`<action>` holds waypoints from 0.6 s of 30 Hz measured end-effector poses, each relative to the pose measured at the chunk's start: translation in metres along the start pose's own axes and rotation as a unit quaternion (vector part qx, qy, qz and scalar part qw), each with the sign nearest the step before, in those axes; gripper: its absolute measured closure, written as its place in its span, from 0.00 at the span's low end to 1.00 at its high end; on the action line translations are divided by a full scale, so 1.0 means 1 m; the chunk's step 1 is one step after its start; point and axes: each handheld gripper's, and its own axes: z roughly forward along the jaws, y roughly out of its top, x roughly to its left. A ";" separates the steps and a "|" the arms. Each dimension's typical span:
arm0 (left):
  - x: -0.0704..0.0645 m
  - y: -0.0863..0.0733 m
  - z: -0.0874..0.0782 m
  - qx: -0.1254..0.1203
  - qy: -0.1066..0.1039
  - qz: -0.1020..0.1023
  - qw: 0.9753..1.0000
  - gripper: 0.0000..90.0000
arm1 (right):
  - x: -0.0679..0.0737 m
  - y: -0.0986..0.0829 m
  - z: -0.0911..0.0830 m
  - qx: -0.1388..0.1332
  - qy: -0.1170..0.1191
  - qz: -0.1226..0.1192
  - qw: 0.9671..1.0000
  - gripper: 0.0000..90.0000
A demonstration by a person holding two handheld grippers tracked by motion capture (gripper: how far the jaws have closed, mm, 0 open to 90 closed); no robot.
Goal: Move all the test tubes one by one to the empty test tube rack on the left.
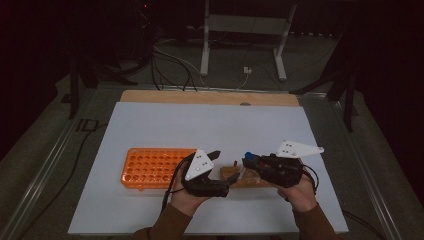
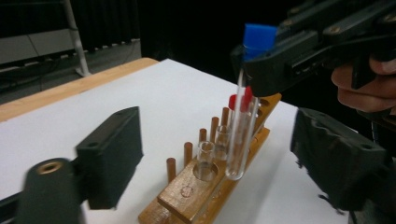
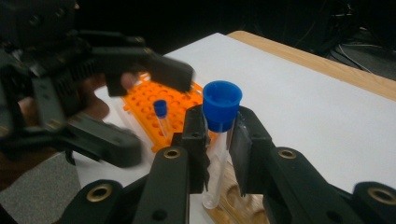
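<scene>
Right claw (image 3: 218,156) was clamped just under the blue cap (image 3: 222,105) of a clear test tube (image 2: 239,140), jaws pressed to the glass on both sides. The tube hung nearly upright, its rounded bottom low beside the near holes of the wooden rack (image 2: 205,191), touching or about to; contact could not be told. Judged step: moving this tube at the wooden rack, in or out.

Left claw (image 2: 205,163) stood wide open, holding nothing, its jaws to either side of the rack's near end. It looked placed to brace the rack.

To do it well: keep the tube vertical, travel straight along the hole's axis, no side load on the glass. Grip near the cap leaves the bottom free to swing, so go slow. Mind the empty glass tube (image 2: 205,161) and the red-capped tubes (image 2: 240,100) close by.

Farther left on the white surface (image 1: 210,125), the orange rack (image 1: 155,167) carried one blue-capped tube (image 3: 161,119).
</scene>
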 end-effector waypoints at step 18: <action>-0.005 -0.009 0.009 0.008 -0.033 0.015 0.999 0.87 | 0.011 0.002 0.014 0.010 0.021 -0.006 1.000 0.85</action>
